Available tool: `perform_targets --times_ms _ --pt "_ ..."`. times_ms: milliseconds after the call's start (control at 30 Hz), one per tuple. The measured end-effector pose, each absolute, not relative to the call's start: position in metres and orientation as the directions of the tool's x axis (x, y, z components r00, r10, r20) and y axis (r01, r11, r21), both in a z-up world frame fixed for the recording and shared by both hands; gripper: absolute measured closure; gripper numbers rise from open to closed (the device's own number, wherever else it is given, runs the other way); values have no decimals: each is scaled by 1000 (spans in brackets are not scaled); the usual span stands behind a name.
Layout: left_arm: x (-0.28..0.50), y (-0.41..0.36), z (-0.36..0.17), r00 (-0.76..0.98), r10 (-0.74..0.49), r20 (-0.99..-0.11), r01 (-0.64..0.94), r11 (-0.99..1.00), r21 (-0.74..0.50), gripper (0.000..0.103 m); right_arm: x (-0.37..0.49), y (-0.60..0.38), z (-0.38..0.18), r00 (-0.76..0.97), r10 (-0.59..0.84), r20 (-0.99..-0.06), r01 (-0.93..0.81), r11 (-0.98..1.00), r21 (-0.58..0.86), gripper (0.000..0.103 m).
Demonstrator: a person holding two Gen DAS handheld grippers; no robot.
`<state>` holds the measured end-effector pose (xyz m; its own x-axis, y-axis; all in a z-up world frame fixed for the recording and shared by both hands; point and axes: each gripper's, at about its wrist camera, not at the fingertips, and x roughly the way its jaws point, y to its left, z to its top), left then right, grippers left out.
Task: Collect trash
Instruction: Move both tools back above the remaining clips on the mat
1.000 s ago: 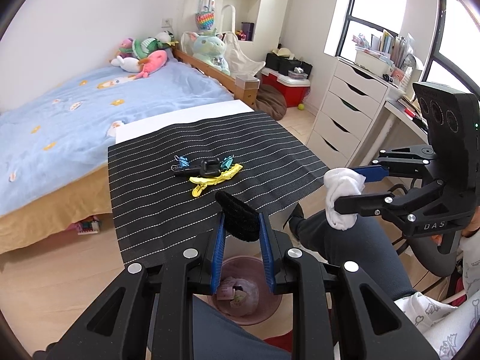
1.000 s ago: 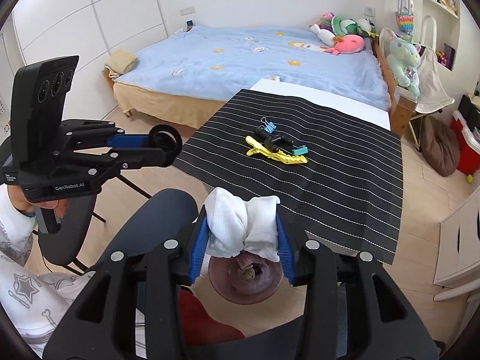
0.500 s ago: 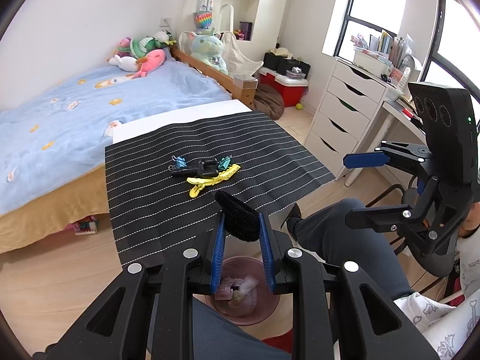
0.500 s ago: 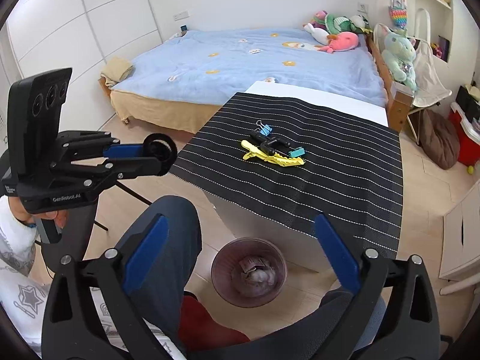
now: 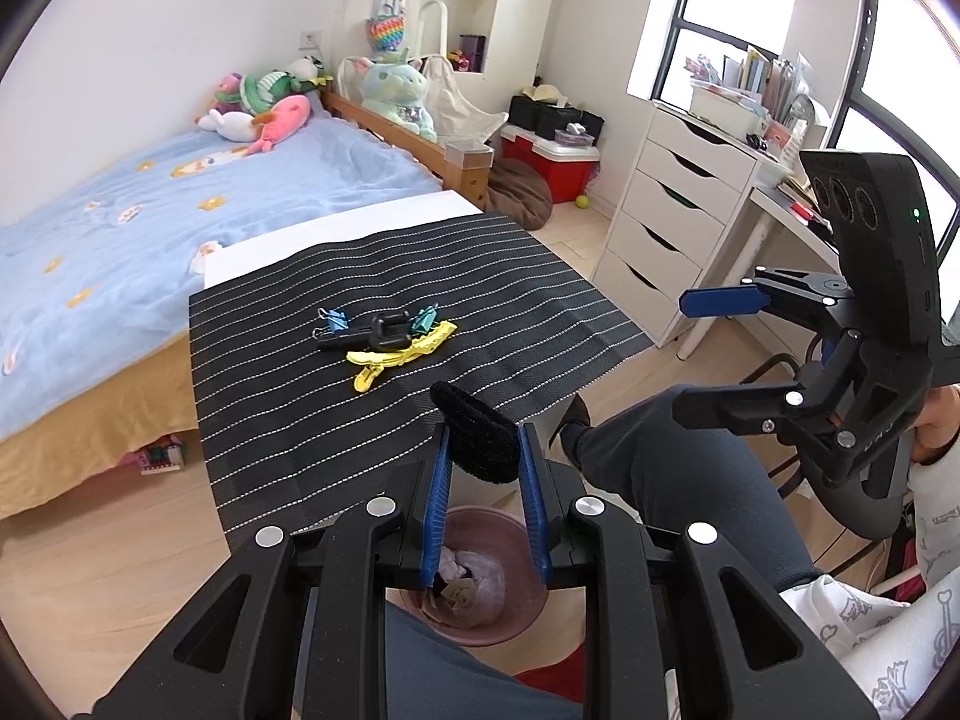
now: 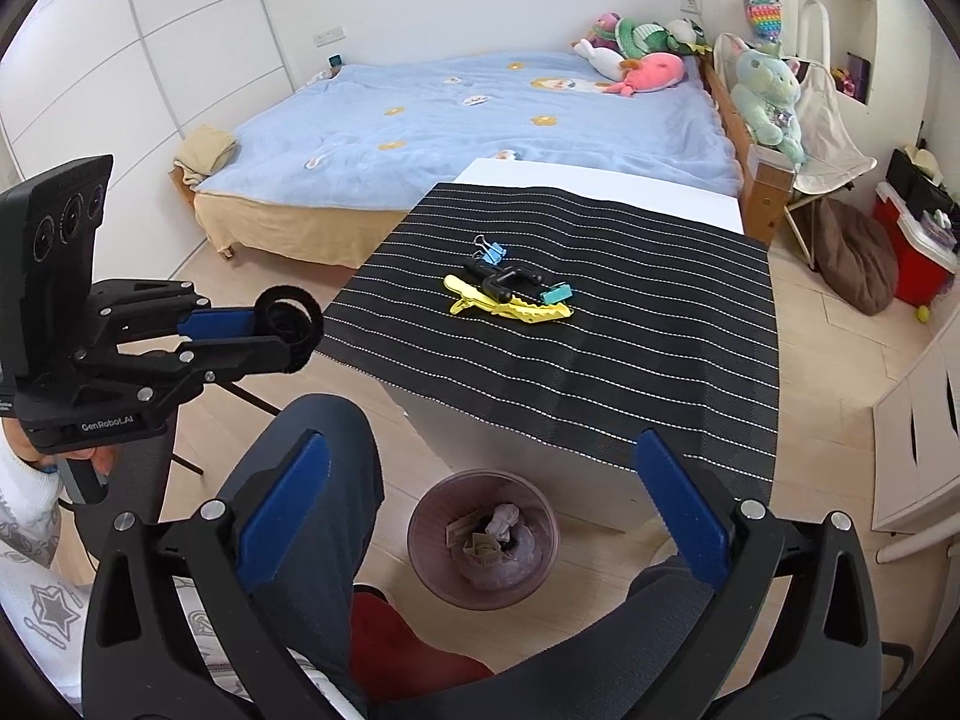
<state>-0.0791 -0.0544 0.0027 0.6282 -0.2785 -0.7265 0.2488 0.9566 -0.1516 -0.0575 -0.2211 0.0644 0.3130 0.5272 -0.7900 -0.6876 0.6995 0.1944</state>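
Observation:
My left gripper (image 5: pixel 483 438) is shut on a black fuzzy roll of strap (image 5: pixel 477 441), held above the near table edge; the right wrist view shows the same roll (image 6: pixel 288 327) end-on in that gripper (image 6: pixel 291 339). Below it on the floor stands a round purplish bin (image 6: pixel 420 516) with crumpled paper and a white wad (image 5: pixel 480 573) inside. My right gripper (image 6: pixel 480 447) hangs over the bin, open wide and empty. On the striped cloth (image 6: pixel 660 330) lie a yellow hair clip (image 6: pixel 510 306), a black clip and two small binder clips (image 6: pixel 492 252).
The person's dark-trousered legs (image 6: pixel 312 510) flank the bin (image 5: pixel 498 639). A blue bed (image 6: pixel 480 114) runs behind the table. White drawers (image 5: pixel 672 228) and a desk stand at the right. A chair leg shows by the left hand.
The right gripper opened wide and let go of the white wad, which now lies in the bin. The left gripper has kept its hold on the black roll and stayed put.

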Motion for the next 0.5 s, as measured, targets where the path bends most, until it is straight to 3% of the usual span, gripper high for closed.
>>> perform_targets --times_ms 500 --pt "-75 -69 -10 570 -313 -760 300 940 -162 81 -49 -242 62 344 508 -789 -637 744 201 3"
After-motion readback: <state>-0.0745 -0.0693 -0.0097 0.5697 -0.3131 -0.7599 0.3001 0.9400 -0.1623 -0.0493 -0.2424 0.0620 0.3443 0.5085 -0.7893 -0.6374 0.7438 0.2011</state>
